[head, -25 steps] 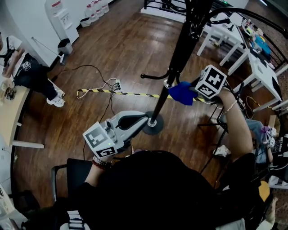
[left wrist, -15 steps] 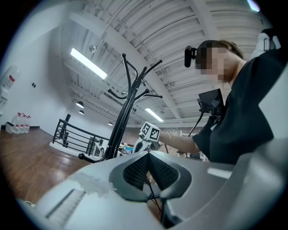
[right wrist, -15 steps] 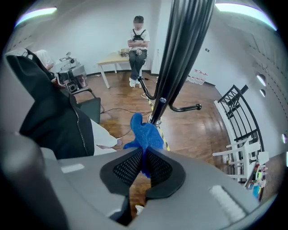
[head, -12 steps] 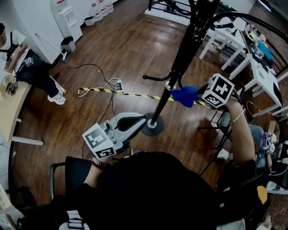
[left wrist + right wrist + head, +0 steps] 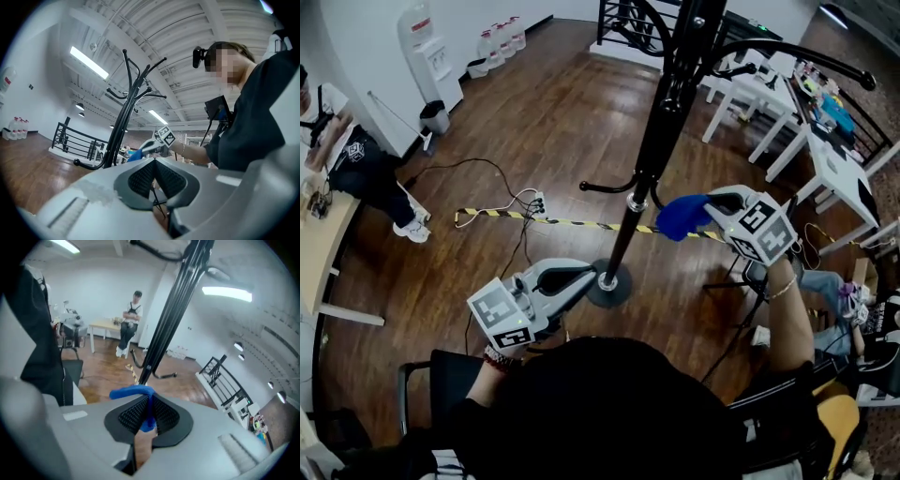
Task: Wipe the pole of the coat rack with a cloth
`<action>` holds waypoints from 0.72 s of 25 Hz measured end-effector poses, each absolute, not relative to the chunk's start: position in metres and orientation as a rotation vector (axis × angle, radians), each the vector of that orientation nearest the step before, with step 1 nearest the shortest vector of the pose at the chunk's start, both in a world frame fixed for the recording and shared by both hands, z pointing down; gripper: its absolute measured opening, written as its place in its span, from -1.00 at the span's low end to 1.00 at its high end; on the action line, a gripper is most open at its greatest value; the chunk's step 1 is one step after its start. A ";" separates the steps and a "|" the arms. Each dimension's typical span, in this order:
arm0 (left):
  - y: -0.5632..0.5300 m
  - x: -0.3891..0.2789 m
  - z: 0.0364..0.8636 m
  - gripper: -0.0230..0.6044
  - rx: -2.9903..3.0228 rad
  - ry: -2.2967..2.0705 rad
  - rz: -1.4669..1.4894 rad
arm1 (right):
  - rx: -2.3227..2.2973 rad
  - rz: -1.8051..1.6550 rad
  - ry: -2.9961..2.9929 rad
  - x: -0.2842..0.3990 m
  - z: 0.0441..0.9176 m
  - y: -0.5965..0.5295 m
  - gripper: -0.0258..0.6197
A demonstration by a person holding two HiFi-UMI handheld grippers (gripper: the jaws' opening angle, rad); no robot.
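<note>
Blue cloth [image 5: 681, 217]: pinched in the right gripper [image 5: 711, 208], just beside the black pole [image 5: 654, 131]
Left gripper [image 5: 584, 274]: jaws together on nothing, low by the rack's base [image 5: 614, 292]
Around: striped tape [image 5: 572, 223] across the wooden floor [image 5: 544, 112], white tables [image 5: 834, 159] behind

cloth [image 5: 680, 217] right of pole [image 5: 649, 150] (in right gripper [image 5: 711, 203] jaws); left gripper [image 5: 584, 276] left of pole.

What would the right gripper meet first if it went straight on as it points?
Probably the coat rack pole, just beyond the blue cloth the right gripper holds; the gap is unclear.
</note>
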State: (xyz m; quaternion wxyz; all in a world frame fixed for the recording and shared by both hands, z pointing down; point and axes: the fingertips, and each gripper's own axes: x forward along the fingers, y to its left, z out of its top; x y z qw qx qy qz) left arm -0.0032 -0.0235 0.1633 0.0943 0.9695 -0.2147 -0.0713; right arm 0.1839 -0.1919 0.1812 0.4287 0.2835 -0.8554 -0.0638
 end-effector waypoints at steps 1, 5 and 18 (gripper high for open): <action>-0.023 -0.001 0.163 -0.91 2.879 -0.629 -0.210 | 0.761 -0.193 -2.205 0.178 0.167 -0.194 -0.85; -0.023 0.003 0.160 -0.91 2.887 -0.619 -0.206 | 0.917 -0.375 -2.430 0.151 0.098 -0.191 -0.85; -0.022 -0.010 0.166 -0.91 2.863 -0.693 -0.241 | 1.219 -1.049 -2.588 0.081 -0.111 -0.198 -0.85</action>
